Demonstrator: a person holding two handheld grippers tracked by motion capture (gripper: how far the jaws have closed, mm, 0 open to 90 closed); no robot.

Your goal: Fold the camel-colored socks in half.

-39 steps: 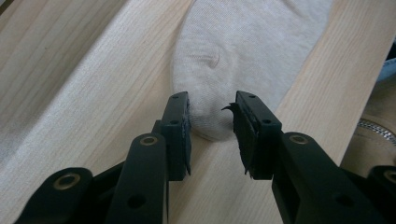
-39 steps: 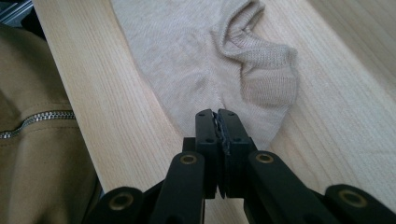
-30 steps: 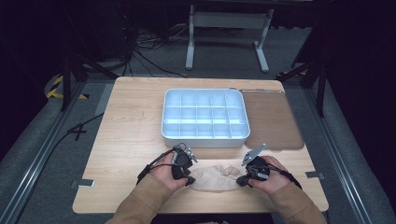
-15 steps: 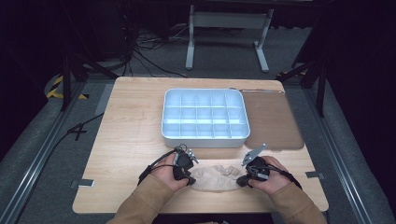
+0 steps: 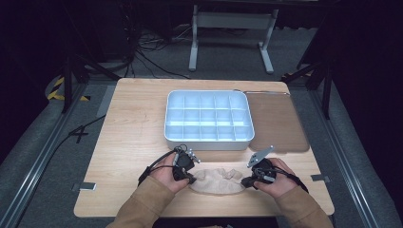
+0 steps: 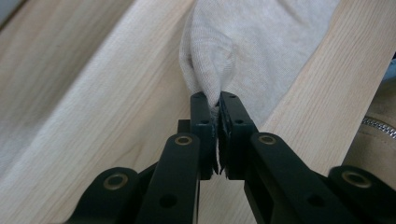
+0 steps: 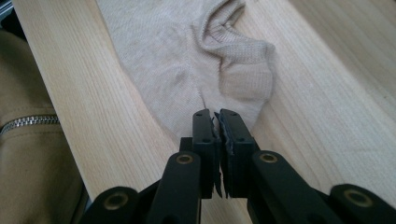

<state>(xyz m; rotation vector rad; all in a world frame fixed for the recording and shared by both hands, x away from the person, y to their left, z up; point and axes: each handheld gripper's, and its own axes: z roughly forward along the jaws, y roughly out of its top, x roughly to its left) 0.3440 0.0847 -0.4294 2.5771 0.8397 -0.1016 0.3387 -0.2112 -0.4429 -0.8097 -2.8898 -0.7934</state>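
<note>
High view: beige sock (image 5: 217, 180) lies flat at the 6 o'clock edge of the counter (image 5: 138, 123), stretched between both hands, well short of the white divided tray (image 5: 207, 116) at centre. Left gripper (image 5: 189, 178) sits at the sock's 9 o'clock end, right gripper (image 5: 246, 182) at its 3 o'clock end. Left gripper view: jaws have just been closing and are now clamped on a pinched-up fold of the knit (image 6: 219, 51), fabric tenting up from the pads, so that end is gripped. Right gripper view: jaws drawn together at the sock's edge (image 7: 205, 60); looks like a thin bit of fabric is caught between the pads, but the bite is small and I'd call it likely, not certain. Cuff end is rumpled near 12 o'clock of the right jaws. Holding both ends probably serves to keep the sock taut for smoothing or folding before it goes to a tray compartment. A brown mat (image 5: 278, 123) lies at 3 o'clock of the tray, unused. Risk: right grip slips if pulled hard.
</note>
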